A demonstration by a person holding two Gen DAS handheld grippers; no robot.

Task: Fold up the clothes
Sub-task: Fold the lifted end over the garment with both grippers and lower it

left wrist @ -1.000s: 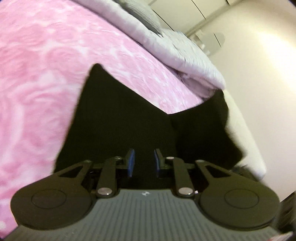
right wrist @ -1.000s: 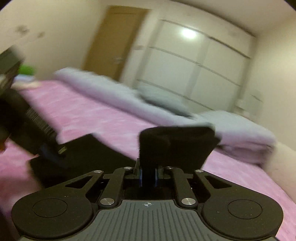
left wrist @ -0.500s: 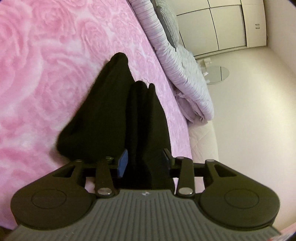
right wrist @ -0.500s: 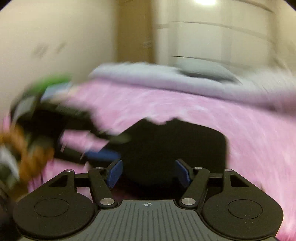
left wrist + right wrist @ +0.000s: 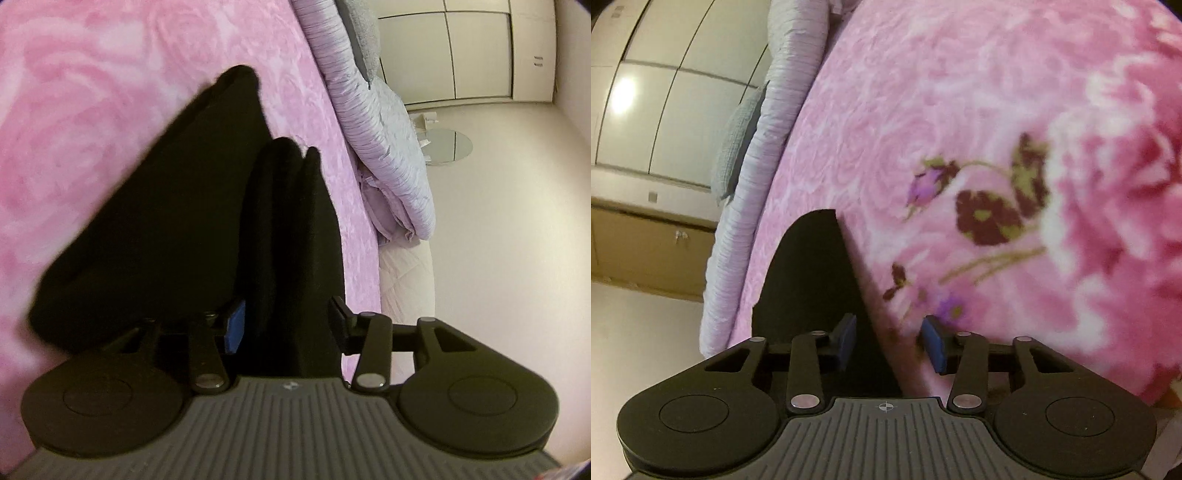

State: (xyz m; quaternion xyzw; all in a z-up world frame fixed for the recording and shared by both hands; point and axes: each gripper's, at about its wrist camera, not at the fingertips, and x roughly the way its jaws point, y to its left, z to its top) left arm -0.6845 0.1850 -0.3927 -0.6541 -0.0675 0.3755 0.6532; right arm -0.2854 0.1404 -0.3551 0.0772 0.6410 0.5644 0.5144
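Left wrist view: black garment lies folded on pink blanket, near its edge. Left gripper opening, fold between unpressed pads, likely letting go. Right gripper closing, straddling garment edge, no squeeze yet; probably regrasping.

The folded garment lies on the blanket, which covers the bed. A raised fold of the garment stands between the fingers of the left gripper. Behind the blanket, a rolled quilt lies along the far edge of the bed, and a pillow rests on it. A wardrobe stands behind the bed.
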